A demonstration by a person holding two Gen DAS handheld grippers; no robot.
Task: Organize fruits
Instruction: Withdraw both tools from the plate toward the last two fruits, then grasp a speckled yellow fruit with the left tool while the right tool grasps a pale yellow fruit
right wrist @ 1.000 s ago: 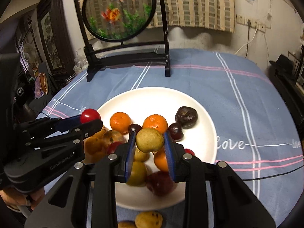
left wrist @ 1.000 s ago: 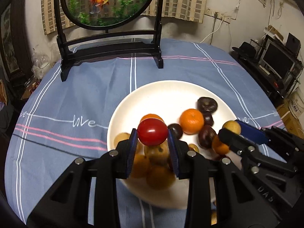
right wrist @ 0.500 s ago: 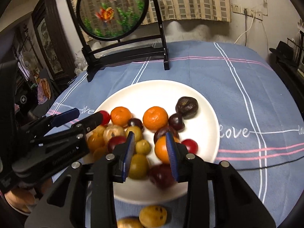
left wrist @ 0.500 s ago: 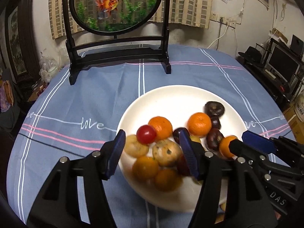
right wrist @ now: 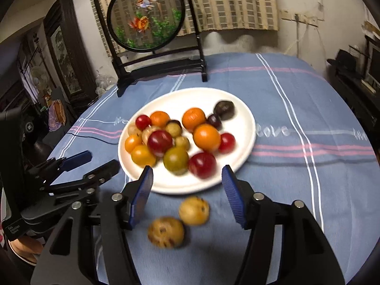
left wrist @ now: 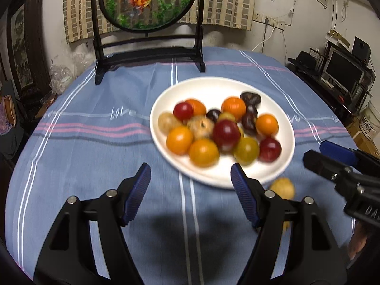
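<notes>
- The left gripper [left wrist: 190, 191] has its jaws apart with nothing between them; they have just been opening; it hangs over the blue cloth at the near rim of the white plate [left wrist: 213, 85].
- The right gripper [right wrist: 186, 193] is likewise parted and empty, its jaws just having opened; two speckled yellow fruits [right wrist: 193, 210] lie on the surface just in front of its fingers, off the plate, touching or nearly so.
- The plate carries the rest; oranges, red and dark fruits and yellow ones sit bunched together toward its near side.
- The step in hand looks like fetching a loose fruit; best to take one at a time, centre it between the pads, close gently since round fruit rolls, and avoid nudging its neighbour toward the surface's edge.
</notes>
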